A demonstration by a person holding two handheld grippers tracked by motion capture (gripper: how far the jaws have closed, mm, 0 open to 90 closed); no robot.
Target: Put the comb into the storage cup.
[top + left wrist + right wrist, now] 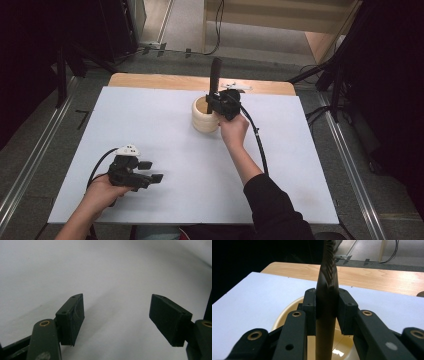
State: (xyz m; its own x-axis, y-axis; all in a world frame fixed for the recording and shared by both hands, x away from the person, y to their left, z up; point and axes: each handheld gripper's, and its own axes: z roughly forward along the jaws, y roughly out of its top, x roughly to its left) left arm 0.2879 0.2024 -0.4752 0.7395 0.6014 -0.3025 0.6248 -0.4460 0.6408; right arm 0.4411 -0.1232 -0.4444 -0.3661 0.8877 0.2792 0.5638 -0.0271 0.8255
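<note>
A cream cylindrical pot (pixel 204 116) stands on the white sheet (pixel 165 135) toward the back middle of the table. A dark brown stick-like tool (pixel 215 76) rises upright out of it. My right gripper (pixel 219 102) is shut on this tool just above the pot's rim. In the right gripper view the two pads (pixel 310 308) press on both sides of the brown tool (pixel 327 300), with the cream pot (pixel 287 315) below. My left gripper (pixel 150 171) rests low near the front left, held by a hand, its jaws apart. The left gripper (pixel 116 320) has only bare white sheet between its pads.
A strip of bare wooden tabletop (pixel 150 80) runs along the back edge beyond the white sheet. A small pale object (pixel 235 87) lies there behind the pot. Dark stands and cables (pixel 325 75) flank the table on the floor.
</note>
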